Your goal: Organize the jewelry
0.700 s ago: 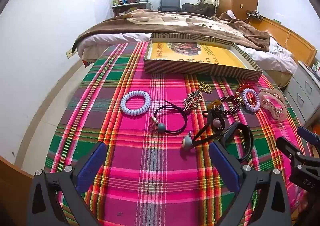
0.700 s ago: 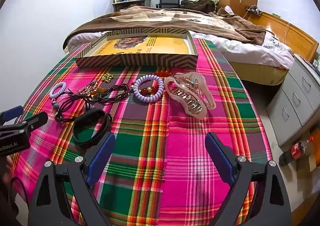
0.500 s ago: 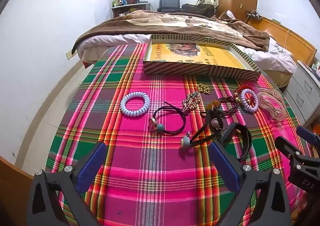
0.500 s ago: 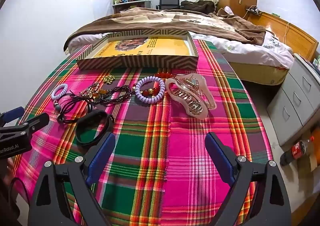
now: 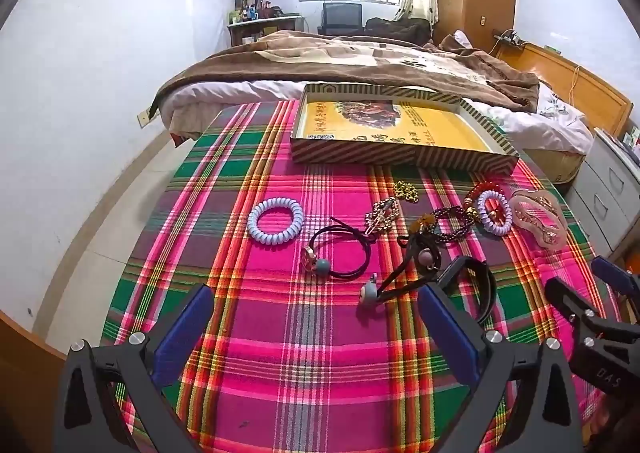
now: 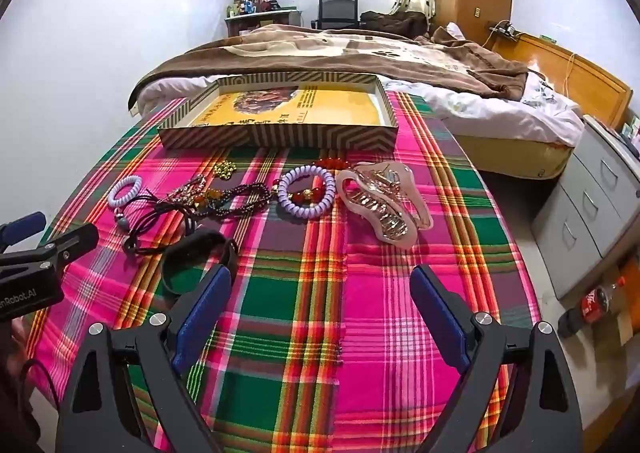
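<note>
Jewelry lies in a row on a plaid cloth point(image 5: 312, 353). From the left: a pale blue coil tie point(image 5: 275, 220), a black elastic with a bead point(image 5: 340, 249), a gold hair clip point(image 5: 382, 215), dark beads point(image 5: 448, 223), a lilac coil tie point(image 6: 307, 196) and a pink claw clip point(image 6: 384, 205). A black band point(image 6: 196, 253) lies nearest. A striped box with a yellow bottom point(image 5: 400, 133) stands behind them, also in the right wrist view point(image 6: 280, 121). My left gripper point(image 5: 316, 329) and right gripper point(image 6: 320, 305) are open and empty, short of the row.
A bed with a brown blanket point(image 5: 360, 61) stands behind the table. Grey drawers point(image 6: 592, 197) and a cola bottle point(image 6: 592, 303) on the floor are at the right. The white wall point(image 5: 80, 93) is at the left.
Both grippers have drawn back slightly, so the jewelry and box sit a little farther up in both views. Nothing was taken hold of.
</note>
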Motion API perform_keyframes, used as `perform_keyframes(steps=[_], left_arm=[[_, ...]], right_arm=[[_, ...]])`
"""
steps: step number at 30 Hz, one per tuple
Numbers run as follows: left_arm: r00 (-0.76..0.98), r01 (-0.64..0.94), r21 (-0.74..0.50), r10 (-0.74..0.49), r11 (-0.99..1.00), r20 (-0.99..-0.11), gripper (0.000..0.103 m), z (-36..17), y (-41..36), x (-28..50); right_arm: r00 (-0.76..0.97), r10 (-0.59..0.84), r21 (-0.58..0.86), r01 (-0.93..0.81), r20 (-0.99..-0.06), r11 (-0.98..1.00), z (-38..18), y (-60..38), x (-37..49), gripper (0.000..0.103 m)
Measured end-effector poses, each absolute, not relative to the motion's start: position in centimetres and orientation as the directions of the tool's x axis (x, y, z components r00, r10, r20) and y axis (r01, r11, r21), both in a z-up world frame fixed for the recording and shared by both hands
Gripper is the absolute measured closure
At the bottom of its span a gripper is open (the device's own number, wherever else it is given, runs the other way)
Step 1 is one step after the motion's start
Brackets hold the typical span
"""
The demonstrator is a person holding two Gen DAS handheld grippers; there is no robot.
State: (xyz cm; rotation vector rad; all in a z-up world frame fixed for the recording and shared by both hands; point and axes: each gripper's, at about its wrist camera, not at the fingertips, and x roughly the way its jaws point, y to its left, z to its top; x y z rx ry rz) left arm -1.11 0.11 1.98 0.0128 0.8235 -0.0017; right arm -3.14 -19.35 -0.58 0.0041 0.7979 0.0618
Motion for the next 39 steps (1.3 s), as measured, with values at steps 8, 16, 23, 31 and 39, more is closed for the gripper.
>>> perform_keyframes(steps=[8, 16, 23, 31, 39], left_arm=[[0.684, 0.011, 0.006, -0.003, 1.000, -0.730, 0.000, 2.27, -0.07, -1.18], [0.686, 0.007, 0.003, -0.002, 1.000, -0.728, 0.000, 2.28, -0.08, -1.14], [0.689, 0.003, 0.006, 0.002, 1.000, -0.725, 0.000, 2.34, -0.11, -1.22], [0.689, -0.001, 0.007, 0.005, 1.000, -0.724, 0.000, 2.32, -0.13, -1.26], [0.693, -0.004, 0.007, 0.008, 1.000, -0.721, 0.000, 2.45, 0.11, -1.36]], right_arm=[[0.701, 0.054, 0.033, -0.043, -0.711, 0.999, -0.52, -19.34, -3.19, 0.012], [0.700, 0.053, 0.037, -0.038, -0.712, 0.999, -0.55, -19.16, -3.25, 0.012], [0.701, 0.053, 0.038, -0.038, -0.711, 0.999, -0.51, -19.05, -3.30, 0.012], [0.704, 0.043, 0.029, -0.032, -0.709, 0.999, -0.36, -18.98, -3.32, 0.012], [0.711, 0.034, 0.016, -0.031, -0.703, 0.999, -0.19, -18.73, -3.42, 0.012]])
